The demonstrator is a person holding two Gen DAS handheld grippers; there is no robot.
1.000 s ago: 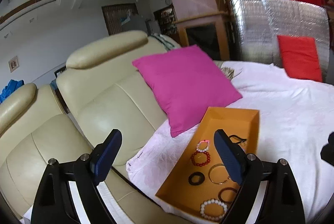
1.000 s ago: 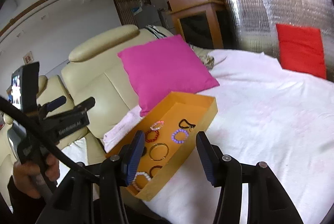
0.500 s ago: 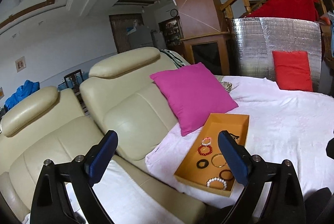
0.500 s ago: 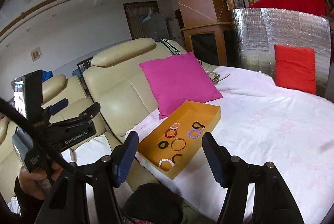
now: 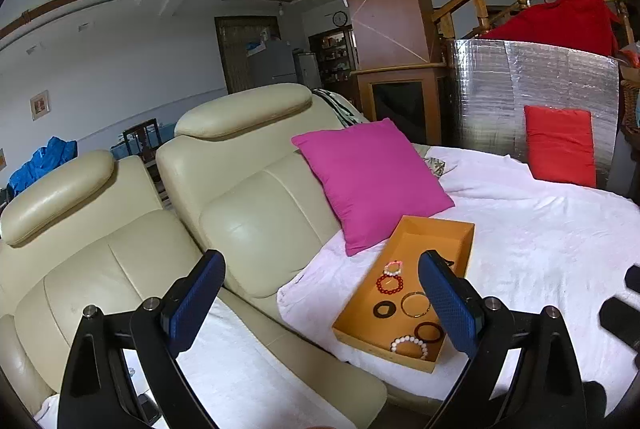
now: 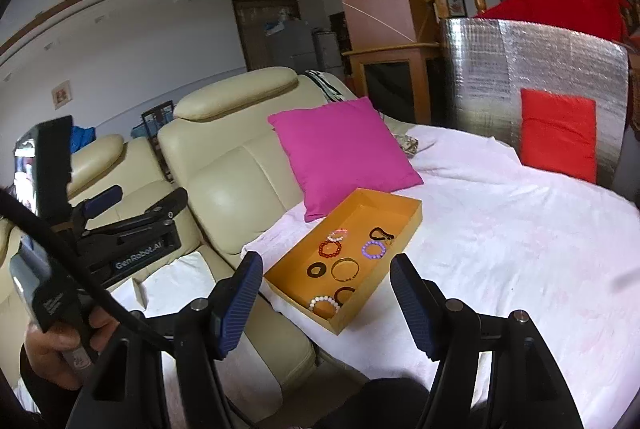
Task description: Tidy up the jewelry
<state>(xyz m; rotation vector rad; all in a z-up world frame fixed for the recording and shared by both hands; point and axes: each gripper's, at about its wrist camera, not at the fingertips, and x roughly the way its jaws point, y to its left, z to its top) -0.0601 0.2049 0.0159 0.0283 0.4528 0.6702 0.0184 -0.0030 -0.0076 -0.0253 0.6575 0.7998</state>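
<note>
An orange tray (image 5: 432, 229) (image 6: 412, 217) lies on a white cloth on the sofa seat. In it lie several bracelets: a white bead one (image 5: 409, 345) (image 6: 325, 305), a red bead one (image 5: 389, 284) (image 6: 330, 249), a gold bangle (image 5: 415, 303) (image 6: 345, 268), a purple one (image 6: 374, 249) and dark rings (image 5: 384, 308). My left gripper (image 5: 320, 301) is open and empty, held well back from the tray. My right gripper (image 6: 326, 297) is open and empty, also back from the tray. The left gripper's body shows in the right wrist view (image 6: 132, 229).
A pink cushion (image 5: 372, 181) (image 6: 344, 153) leans on the cream sofa back (image 5: 248, 189) behind the tray. A red cushion (image 5: 560, 145) rests against a silver foil panel (image 5: 532, 89) at the far right. White cloth (image 6: 520, 249) spreads right of the tray.
Both grippers have pulled back and away from the tray, which now looks smaller and farther. Both stay open and empty.
</note>
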